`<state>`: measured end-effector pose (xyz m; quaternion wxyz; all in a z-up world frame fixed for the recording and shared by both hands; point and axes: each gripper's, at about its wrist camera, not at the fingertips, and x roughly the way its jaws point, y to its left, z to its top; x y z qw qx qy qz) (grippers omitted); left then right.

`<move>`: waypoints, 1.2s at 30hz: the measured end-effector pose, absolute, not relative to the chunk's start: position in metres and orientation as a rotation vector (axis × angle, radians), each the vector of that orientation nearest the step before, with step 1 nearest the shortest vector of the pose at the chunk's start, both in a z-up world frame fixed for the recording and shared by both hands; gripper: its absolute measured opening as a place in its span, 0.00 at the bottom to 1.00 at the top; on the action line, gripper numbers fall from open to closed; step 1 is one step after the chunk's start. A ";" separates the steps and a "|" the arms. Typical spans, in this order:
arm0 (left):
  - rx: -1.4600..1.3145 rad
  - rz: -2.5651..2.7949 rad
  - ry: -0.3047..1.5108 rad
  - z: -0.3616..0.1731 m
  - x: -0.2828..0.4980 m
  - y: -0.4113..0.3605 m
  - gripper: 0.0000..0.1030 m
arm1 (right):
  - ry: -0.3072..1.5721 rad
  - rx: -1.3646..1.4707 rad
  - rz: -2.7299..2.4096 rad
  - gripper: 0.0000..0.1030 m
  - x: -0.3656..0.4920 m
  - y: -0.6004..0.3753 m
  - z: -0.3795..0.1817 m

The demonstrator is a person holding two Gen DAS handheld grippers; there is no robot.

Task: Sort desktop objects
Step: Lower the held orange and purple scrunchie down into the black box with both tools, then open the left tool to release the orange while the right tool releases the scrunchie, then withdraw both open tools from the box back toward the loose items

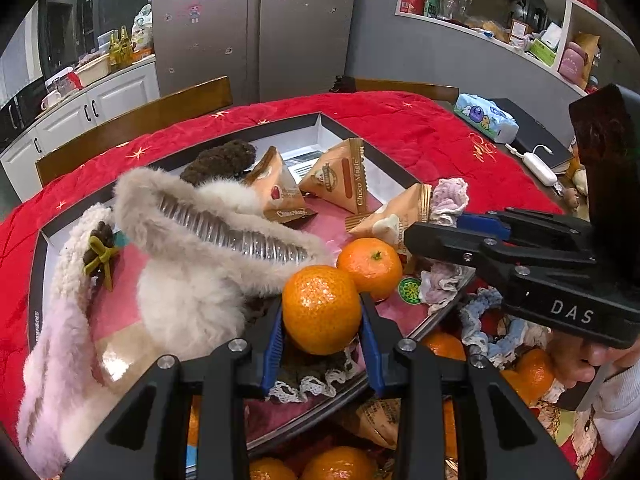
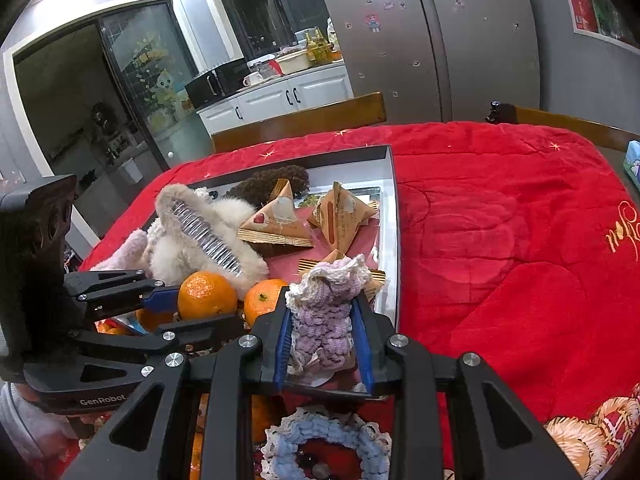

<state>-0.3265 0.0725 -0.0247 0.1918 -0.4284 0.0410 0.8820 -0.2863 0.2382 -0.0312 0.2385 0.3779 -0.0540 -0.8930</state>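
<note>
With your left tongs (image 1: 322, 316) clamped on the mandarin (image 1: 321, 309) and your right tongs (image 2: 323, 334) pinching the lilac crocheted scrunchie (image 2: 326, 312), both just above the tray's (image 2: 394, 216) near edge, lower each onto bare lining ahead before you loosen either.

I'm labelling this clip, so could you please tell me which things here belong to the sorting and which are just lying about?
Job:
- left tongs shut on a tangerine
- right tongs on a purple scrunchie
- tray
- snack packets
- furry hair clip

Lying about:
- tissue pack
- white charger
</note>
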 end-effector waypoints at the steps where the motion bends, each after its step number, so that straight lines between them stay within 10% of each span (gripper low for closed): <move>1: -1.205 2.479 0.118 -0.025 -0.327 0.072 0.34 | -0.149 1.034 -2.445 0.28 -0.286 0.238 -0.031; 6: -1.177 2.490 0.176 -0.019 -0.321 0.077 0.52 | -0.173 1.014 -2.444 0.35 -0.285 0.241 -0.030; 11: -1.163 2.506 0.133 -0.011 -0.320 0.070 1.00 | -0.210 1.001 -2.407 0.51 -0.285 0.241 -0.029; 13: -1.149 2.523 0.122 -0.009 -0.320 0.067 1.00 | -0.202 0.983 -2.394 0.80 -0.284 0.239 -0.026; 16: -1.149 2.534 0.132 -0.008 -0.320 0.064 1.00 | -0.191 0.940 -2.385 0.99 -0.279 0.234 -0.020; 36: -1.149 2.543 0.107 -0.005 -0.319 0.061 1.00 | -0.187 0.972 -2.465 1.00 -0.282 0.239 -0.021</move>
